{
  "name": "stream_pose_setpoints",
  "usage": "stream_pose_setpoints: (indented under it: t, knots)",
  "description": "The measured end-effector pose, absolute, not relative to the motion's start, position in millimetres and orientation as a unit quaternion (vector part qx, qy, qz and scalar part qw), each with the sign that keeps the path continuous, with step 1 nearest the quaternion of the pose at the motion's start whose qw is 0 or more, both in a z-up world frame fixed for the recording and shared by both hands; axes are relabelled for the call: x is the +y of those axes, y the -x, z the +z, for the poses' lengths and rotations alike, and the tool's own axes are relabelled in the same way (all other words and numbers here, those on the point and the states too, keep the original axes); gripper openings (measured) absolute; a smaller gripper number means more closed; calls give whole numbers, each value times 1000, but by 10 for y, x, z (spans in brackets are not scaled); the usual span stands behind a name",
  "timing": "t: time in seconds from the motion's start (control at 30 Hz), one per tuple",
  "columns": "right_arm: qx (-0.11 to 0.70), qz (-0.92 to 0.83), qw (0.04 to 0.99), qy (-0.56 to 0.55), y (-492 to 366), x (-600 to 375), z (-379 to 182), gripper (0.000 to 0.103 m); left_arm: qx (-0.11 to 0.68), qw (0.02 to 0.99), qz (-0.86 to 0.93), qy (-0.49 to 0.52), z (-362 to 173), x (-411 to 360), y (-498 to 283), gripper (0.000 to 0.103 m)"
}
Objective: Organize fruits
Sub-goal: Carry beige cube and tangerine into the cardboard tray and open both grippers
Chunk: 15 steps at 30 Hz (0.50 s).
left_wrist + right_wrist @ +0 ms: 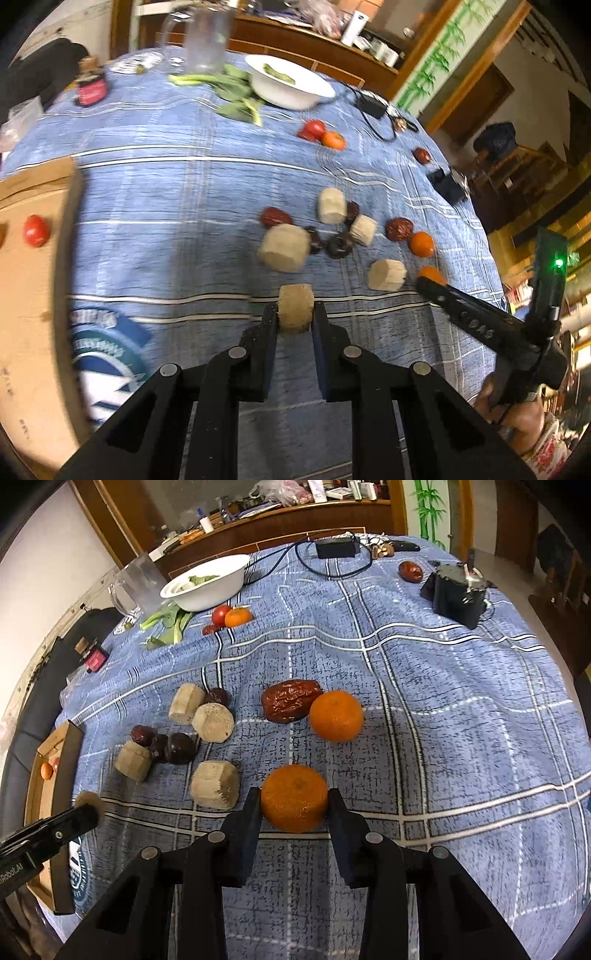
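My left gripper (295, 314) is shut on a beige peeled chunk (295, 308) and holds it above the blue cloth; it also shows in the right wrist view (88, 801). My right gripper (293, 805) is shut on a mandarin (294, 798), low over the cloth. A second mandarin (336, 716) lies beside a red date (290, 700). Several beige chunks (215, 784) and dark dates (179, 747) lie in a cluster to the left. A cardboard box (33, 295) holds a tomato (36, 230).
A white bowl (207, 583) with greens stands at the back, leafy greens (168, 620) and a clear jug (135, 585) beside it. A tomato (221, 614) and mandarin (237, 616) lie near the bowl. A black box (458, 590), a charger (336, 548) with cable and a lone date (410, 571) are far right.
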State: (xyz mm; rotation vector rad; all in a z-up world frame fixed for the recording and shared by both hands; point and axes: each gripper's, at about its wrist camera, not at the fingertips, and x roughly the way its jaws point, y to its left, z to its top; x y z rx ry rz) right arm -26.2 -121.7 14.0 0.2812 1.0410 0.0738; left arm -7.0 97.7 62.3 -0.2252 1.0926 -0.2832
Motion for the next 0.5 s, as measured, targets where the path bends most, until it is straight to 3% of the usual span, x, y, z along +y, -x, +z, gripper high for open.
stream_pose_setpoints:
  t: [0.23, 0.5]
  knots:
    - [480, 62, 863, -147, 362, -889, 438, 37, 499, 851, -87, 138, 785, 1649, 200, 17]
    - [479, 145, 856, -131, 346, 116, 650, 38, 492, 855, -30, 161, 808, 2527, 382, 17]
